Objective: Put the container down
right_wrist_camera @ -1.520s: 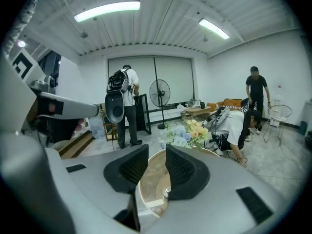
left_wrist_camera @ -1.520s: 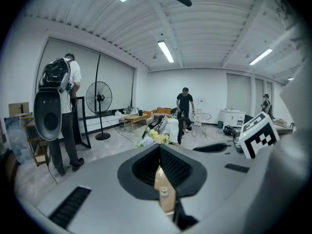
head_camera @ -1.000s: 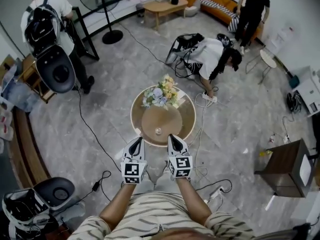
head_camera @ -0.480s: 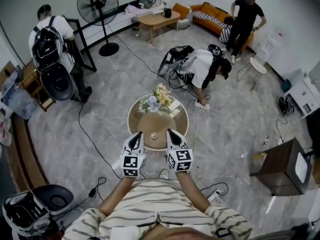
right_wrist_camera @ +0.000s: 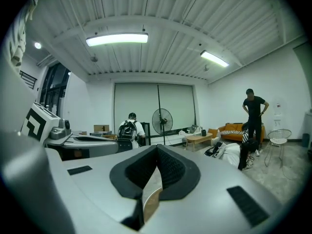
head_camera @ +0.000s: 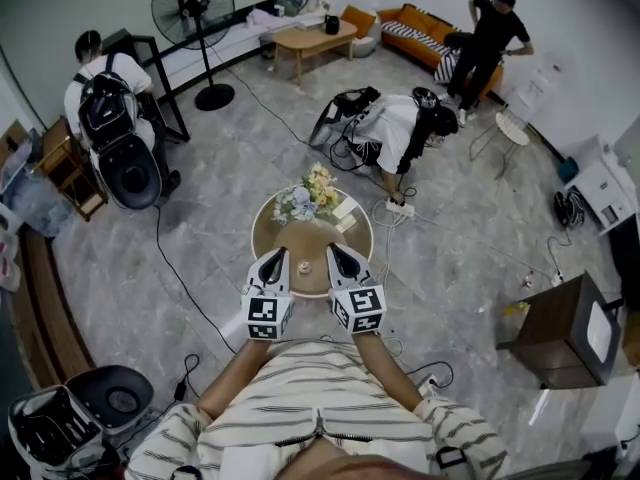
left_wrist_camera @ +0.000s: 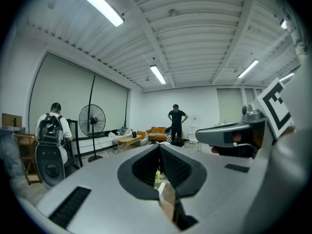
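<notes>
A small pale container [head_camera: 302, 266] stands on the near part of the round wooden table [head_camera: 352, 251], and neither gripper touches it. My left gripper [head_camera: 273, 256] hovers just left of it and my right gripper [head_camera: 336, 252] just right of it, both over the table's near edge. In the left gripper view the jaws [left_wrist_camera: 159, 146] stand together with nothing between them. In the right gripper view the jaws [right_wrist_camera: 157, 148] are likewise together and empty. Both gripper views look level across the room, so the container is hidden there.
A bunch of flowers [head_camera: 309, 192] and a pale flat card [head_camera: 344, 222] sit at the table's far side. Cables [head_camera: 398, 211] trail on the floor beside it. One person bends over [head_camera: 400, 128] beyond the table; others stand by a fan [head_camera: 192, 8] and sofa [head_camera: 420, 30].
Both grippers have moved forward from short of the table's near edge to either side of the container. The person with the backpack has shifted by the left wall.
</notes>
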Demonstrator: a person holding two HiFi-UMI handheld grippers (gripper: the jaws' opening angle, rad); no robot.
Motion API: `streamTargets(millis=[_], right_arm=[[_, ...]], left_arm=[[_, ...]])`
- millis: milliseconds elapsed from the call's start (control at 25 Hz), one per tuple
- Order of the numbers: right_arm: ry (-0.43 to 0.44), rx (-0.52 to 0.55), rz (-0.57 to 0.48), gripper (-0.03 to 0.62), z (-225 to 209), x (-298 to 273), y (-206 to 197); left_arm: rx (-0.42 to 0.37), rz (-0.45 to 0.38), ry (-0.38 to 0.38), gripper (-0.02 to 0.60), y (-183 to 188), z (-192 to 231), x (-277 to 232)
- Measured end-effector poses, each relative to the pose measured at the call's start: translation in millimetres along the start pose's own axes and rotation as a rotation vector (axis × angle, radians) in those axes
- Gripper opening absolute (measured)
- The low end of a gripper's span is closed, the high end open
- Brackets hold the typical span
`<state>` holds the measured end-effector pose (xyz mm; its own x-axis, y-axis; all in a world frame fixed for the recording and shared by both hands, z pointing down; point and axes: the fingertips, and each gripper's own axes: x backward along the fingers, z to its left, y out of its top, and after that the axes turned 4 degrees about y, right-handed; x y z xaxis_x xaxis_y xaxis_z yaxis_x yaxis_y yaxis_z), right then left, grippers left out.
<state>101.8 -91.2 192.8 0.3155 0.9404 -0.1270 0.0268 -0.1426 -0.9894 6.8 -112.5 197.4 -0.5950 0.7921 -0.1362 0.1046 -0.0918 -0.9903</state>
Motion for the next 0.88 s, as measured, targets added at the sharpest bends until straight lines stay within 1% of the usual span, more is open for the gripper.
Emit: streamTargets(millis=[240,400,520,680,880], right_arm=[[-0.002,0.008,-0.019,0.008,-4.0,-3.6,3.4],[-0.007,0.001,-0.024,0.008,-9.1,-5.1,1.6],[-0.010,0.001,-0.032,0.008,-13.5,-7.2,5.8],[-0.023,-0.006,-0.039,0.008,-19.6,-7.4,3.3],[-0.024,0.011,-0.071,0.009,-30.6,-10.6,8.8]], left_arm=[[-0.007,-0.010,-0.006,-0.002,0.7,-0.4,-5.7],[0.006,-0.040,-0.019,-0.002,7.1,-1.3,-10.0],[-0.003,-0.043,-0.025,-0.002,11.9,-2.3,-14.3],[-0.013,-0.032,-0.033,-0.002,7.6,-3.4,-19.7],[-0.020,-0.059,-0.029,-0.002,11.0,-4.5,-30.9]])
